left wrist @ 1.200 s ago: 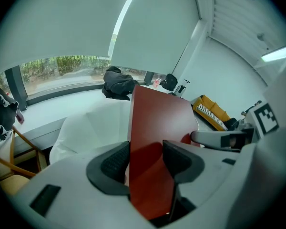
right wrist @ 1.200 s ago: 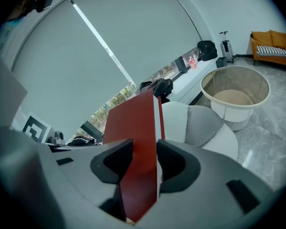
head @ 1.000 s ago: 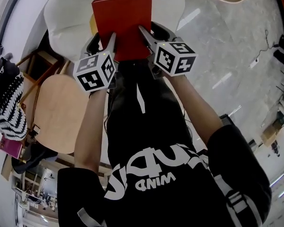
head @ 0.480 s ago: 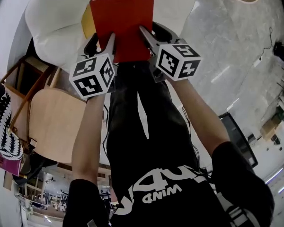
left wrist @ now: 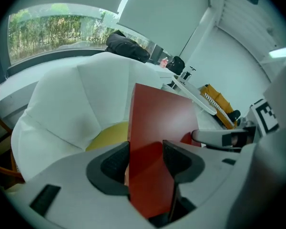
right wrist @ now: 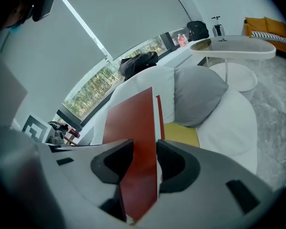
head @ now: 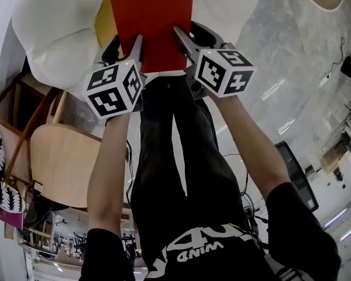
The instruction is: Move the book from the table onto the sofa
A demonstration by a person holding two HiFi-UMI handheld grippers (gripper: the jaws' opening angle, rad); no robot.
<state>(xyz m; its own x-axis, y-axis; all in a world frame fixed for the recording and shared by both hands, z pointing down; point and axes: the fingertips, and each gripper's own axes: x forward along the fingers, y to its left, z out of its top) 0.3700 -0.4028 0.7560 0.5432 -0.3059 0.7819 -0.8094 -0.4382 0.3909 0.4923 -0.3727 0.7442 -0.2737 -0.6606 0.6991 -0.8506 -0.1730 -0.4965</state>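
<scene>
A red book (head: 152, 22) is held flat between both grippers, out over the white sofa (head: 58, 34) and its yellow seat cushion (head: 104, 22). My left gripper (head: 127, 48) is shut on the book's left edge, and my right gripper (head: 184, 40) is shut on its right edge. In the left gripper view the red book (left wrist: 157, 142) stands edge-on between the dark pads of the left gripper (left wrist: 145, 159), with the white sofa (left wrist: 76, 104) behind. In the right gripper view the right gripper (right wrist: 144, 159) clamps the red book (right wrist: 136, 137) the same way.
A grey cushion (right wrist: 198, 97) leans on the sofa back. A light wooden chair (head: 64, 163) stands at the left of the head view, a round white table (right wrist: 231, 49) to the sofa's right. Grey marble floor (head: 292, 63) lies to the right.
Both grippers and the book have come down closer to the sofa, which looms larger in the head view. The grip on the book is unchanged.
</scene>
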